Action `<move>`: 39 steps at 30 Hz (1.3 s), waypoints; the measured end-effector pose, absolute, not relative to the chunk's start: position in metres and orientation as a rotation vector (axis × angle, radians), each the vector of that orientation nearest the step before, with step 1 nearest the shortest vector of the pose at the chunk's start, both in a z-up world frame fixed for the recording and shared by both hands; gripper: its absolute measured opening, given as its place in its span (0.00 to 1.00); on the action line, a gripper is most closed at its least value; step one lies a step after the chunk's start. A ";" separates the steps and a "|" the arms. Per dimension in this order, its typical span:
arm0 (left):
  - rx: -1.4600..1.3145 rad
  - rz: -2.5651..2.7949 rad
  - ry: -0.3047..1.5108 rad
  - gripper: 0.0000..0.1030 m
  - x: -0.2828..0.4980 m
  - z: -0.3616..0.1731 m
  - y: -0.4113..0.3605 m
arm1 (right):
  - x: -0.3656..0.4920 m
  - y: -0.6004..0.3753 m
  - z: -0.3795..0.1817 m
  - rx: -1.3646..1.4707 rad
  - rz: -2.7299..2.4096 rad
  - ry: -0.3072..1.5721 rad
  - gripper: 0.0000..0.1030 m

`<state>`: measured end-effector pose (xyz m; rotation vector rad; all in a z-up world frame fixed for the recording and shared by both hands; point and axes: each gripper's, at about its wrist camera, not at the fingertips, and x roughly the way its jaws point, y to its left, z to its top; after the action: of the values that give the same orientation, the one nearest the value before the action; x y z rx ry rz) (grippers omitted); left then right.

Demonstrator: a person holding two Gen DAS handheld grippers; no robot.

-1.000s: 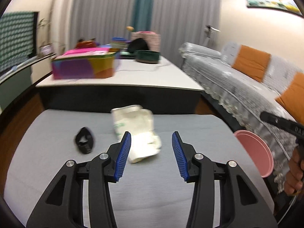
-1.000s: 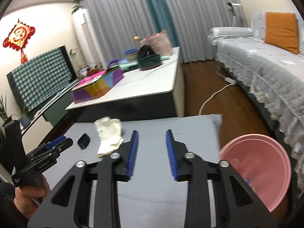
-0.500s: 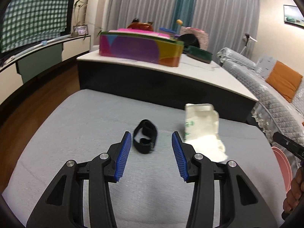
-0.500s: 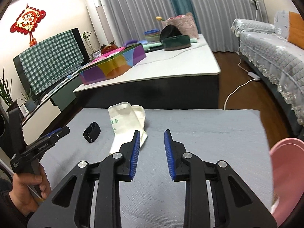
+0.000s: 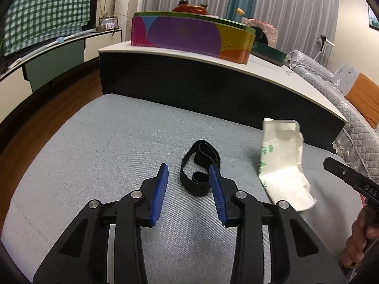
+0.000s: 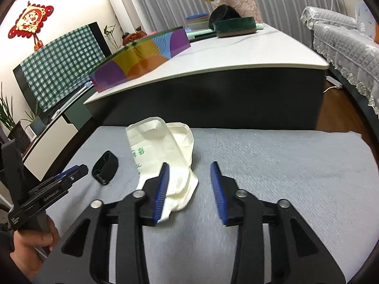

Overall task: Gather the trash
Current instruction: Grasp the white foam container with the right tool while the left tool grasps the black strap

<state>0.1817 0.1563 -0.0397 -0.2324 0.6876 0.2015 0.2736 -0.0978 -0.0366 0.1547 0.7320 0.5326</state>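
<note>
A black looped strap (image 5: 200, 165) lies on the grey mat (image 5: 106, 146). My left gripper (image 5: 188, 172) is open, its blue pads on either side of the strap's near end, empty. A crumpled white plastic bag with green print (image 5: 281, 165) lies to the strap's right. In the right wrist view the bag (image 6: 163, 156) lies under the left finger of my right gripper (image 6: 189, 172), which is open and empty. The strap (image 6: 105, 168) and the left gripper (image 6: 68, 177) show at the left there.
A low white-topped table (image 6: 236, 56) stands behind the mat, carrying a colourful box (image 5: 191, 37) and a dark green tray (image 6: 234, 27). A grey-covered sofa (image 6: 350, 47) is at the right. A TV stand (image 5: 47, 56) and wooden floor are at the left.
My left gripper swung left from the white bag and moved down over the black strap. My right gripper turned left and moved down beside the bag; the pink bin left its view.
</note>
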 end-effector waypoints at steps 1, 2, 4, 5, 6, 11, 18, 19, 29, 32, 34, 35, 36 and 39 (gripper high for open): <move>-0.235 0.204 0.689 0.35 0.184 -0.041 0.158 | 0.281 -0.093 -0.039 0.156 0.533 0.744 0.39; -0.241 0.207 0.691 0.35 0.185 -0.042 0.159 | 0.286 -0.091 -0.040 0.156 0.532 0.752 0.39; -0.256 0.210 0.696 0.35 0.188 -0.043 0.162 | 0.298 -0.084 -0.044 0.155 0.534 0.778 0.42; -0.261 0.208 0.700 0.35 0.191 -0.043 0.164 | 0.301 -0.081 -0.046 0.153 0.538 0.791 0.42; -0.262 0.207 0.703 0.35 0.193 -0.044 0.164 | 0.304 -0.078 -0.048 0.146 0.546 0.804 0.42; -0.284 0.220 0.729 0.35 0.202 -0.046 0.169 | 0.311 -0.064 -0.057 0.101 0.566 0.849 0.42; -0.270 0.211 0.769 0.21 0.210 -0.051 0.166 | 0.311 -0.053 -0.057 0.055 0.590 0.868 0.25; -0.267 0.211 0.769 0.19 0.210 -0.050 0.166 | 0.310 -0.052 -0.056 0.053 0.597 0.869 0.20; -0.280 0.203 0.787 0.02 0.207 -0.052 0.164 | 0.284 -0.064 -0.037 0.051 0.605 0.813 0.04; -0.285 0.204 0.780 0.01 0.204 -0.049 0.165 | 0.276 -0.070 -0.027 0.042 0.596 0.793 0.04; -0.288 0.200 0.775 0.01 0.202 -0.046 0.164 | 0.270 -0.075 -0.020 0.043 0.585 0.780 0.04; -0.288 0.195 0.772 0.01 0.200 -0.045 0.164 | 0.268 -0.077 -0.018 0.042 0.580 0.776 0.04; -0.287 0.190 0.768 0.01 0.199 -0.044 0.162 | 0.266 -0.079 -0.015 0.039 0.575 0.771 0.03; -0.284 0.180 0.757 0.01 0.193 -0.040 0.159 | 0.254 -0.085 -0.007 0.025 0.555 0.754 0.03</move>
<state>0.1934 0.1592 -0.0402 -0.2838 0.7574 0.1796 0.2540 -0.0849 -0.0065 0.0254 0.7539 0.5548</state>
